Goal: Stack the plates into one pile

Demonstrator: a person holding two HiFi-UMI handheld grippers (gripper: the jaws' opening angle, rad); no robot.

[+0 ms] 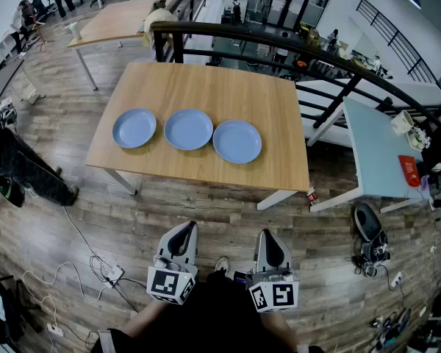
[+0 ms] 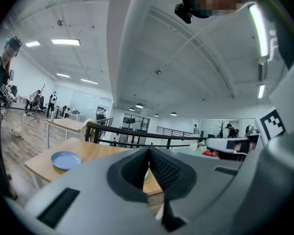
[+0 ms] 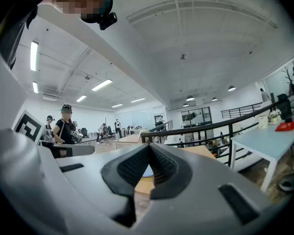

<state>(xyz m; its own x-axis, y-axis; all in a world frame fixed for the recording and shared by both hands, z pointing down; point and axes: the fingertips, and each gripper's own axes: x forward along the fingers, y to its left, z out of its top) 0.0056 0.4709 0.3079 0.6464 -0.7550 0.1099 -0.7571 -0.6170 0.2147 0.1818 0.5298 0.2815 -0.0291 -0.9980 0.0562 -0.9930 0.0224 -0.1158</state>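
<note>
Before table (image 1: 206, 87), left fingers (image 2: 132, 170), right fingers (image 3: 132, 166) together

Bare table (image 1: 228, 87) surrounds the plates (image 1: 188, 129); black railing (image 1: 279, 40) borders its far edge.

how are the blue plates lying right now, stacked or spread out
Spread out: three round blue plates lie side by side in a row on the wooden table, none on another.

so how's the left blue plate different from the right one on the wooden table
The left plate lies near the left edge of the wooden table; the right plate lies just right of its centre. Bare wood separates the left plate from the middle plate; the right plate's rim meets or nearly meets it. Both are round, blue, empty and lying flat.
</note>
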